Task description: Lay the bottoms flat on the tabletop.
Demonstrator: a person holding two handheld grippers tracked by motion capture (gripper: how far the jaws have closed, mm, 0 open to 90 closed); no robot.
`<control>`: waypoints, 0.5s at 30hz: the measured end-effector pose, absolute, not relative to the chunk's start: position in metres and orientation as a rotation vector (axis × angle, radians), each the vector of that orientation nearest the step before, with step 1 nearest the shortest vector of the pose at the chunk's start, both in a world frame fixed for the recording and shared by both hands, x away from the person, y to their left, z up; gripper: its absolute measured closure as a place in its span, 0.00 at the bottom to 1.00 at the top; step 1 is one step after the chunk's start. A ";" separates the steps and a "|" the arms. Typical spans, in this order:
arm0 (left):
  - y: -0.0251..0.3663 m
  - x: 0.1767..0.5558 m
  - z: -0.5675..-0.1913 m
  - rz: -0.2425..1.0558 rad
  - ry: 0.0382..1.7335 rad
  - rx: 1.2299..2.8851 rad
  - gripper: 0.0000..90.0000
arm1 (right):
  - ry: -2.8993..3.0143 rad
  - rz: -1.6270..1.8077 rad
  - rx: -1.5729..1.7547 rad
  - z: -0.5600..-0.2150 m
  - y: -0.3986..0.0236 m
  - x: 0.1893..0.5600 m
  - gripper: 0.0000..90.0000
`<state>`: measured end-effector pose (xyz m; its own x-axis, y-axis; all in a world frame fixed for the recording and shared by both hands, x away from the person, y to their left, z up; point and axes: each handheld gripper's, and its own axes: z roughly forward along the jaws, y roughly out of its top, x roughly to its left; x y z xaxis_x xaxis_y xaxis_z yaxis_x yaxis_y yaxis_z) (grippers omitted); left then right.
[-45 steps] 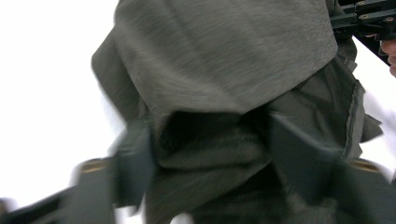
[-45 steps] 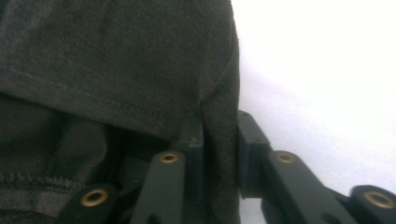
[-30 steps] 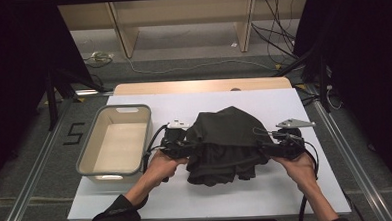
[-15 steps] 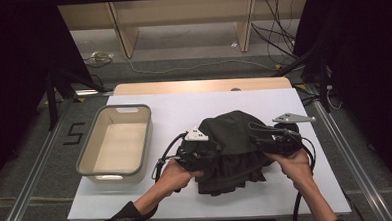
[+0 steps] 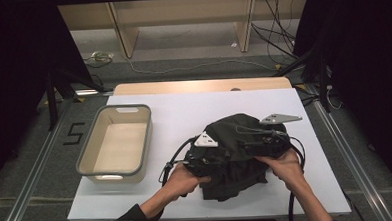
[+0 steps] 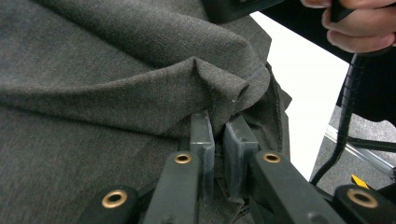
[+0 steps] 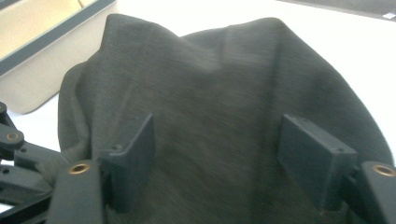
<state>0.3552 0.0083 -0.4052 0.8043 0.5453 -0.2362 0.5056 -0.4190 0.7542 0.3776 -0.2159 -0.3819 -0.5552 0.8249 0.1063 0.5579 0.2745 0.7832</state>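
A dark grey garment (image 5: pixel 236 161) lies bunched on the white table top (image 5: pixel 184 111), right of centre. My left gripper (image 5: pixel 212 161) comes in from the garment's left side, and in the left gripper view it (image 6: pixel 218 135) is shut on a raised fold of the grey cloth (image 6: pixel 116 84). My right gripper (image 5: pixel 241 146) lies over the garment's right side. In the right gripper view its jaws (image 7: pixel 219 140) stand wide apart over the cloth (image 7: pixel 210 70); they have just been closing a little, and the pads do not press on it.
A beige bin with a grey rim (image 5: pixel 81 163) stands at the table's left, and its corner (image 7: pixel 42 42) appears in the right gripper view. Cables trail from both grippers. Behind the table top are a wooden strip, a floor with cables and wooden legs.
Both hands have moved to the right, away from the bin, and the garment has come along with them. The left gripper has stayed shut on the cloth.
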 end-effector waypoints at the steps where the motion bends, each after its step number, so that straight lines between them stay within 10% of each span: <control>1: 0.008 0.354 -0.406 0.058 0.770 2.094 0.92 | 2.237 1.159 1.258 -0.382 -0.214 0.378 0.41; 8: 0.009 0.356 -0.411 0.036 0.775 2.101 0.88 | 2.249 1.133 1.225 -0.388 -0.216 0.376 0.94; 15: 0.024 0.356 -0.394 0.050 0.730 2.094 0.59 | 2.207 1.141 1.229 -0.381 -0.233 0.371 0.97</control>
<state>0.3557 0.0243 -0.3944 0.8256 0.5159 -0.2283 0.4800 -0.4298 0.7648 0.3708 -0.2330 -0.3815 -0.5521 0.8313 0.0648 0.5336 0.2925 0.7935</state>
